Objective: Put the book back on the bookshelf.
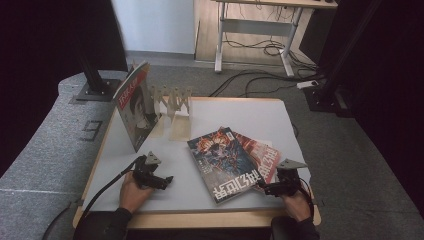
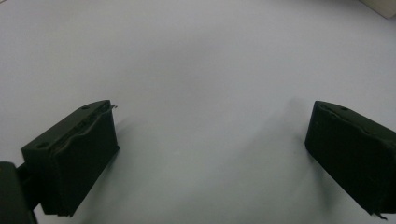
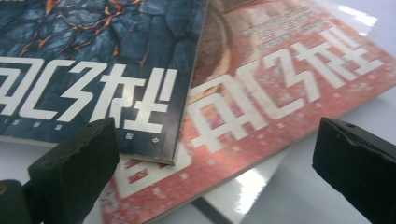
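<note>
Tools are both sitting wide apart in the person's hands at the near edge of the counter (image 1: 300, 125), neither gripping anything. Taking the stack of magazines as the landmark: the counter is spreading pale and mostly bare around it, and a wooden rack (image 1: 172, 100) is standing behind it towards the far left, with a third magazine (image 1: 136, 105) propped upright against that rack.

The stack itself is lying flat, right of the counter's middle. The blue magazine (image 1: 220, 162) is resting on top, the red magazine (image 1: 260, 156) is peeking out beneath it to the right, and a white sheet or cover is showing under both. Their long axis is running diagonally, from the far left down to the near right corner.

The right tool (image 1: 272, 189) is hovering just beside the stack's near right corner, released, with its jaws straddling the overlapping edges of the two covers in the right gripper view (image 3: 208, 154). The left tool (image 1: 157, 181) is waiting well left of the stack, released over bare counter.

I'd judge the right hand to be the nearer one, and a pick would likely mean sliding in along that near corner, where the blue cover's edge is lifting slightly off the red.
</note>
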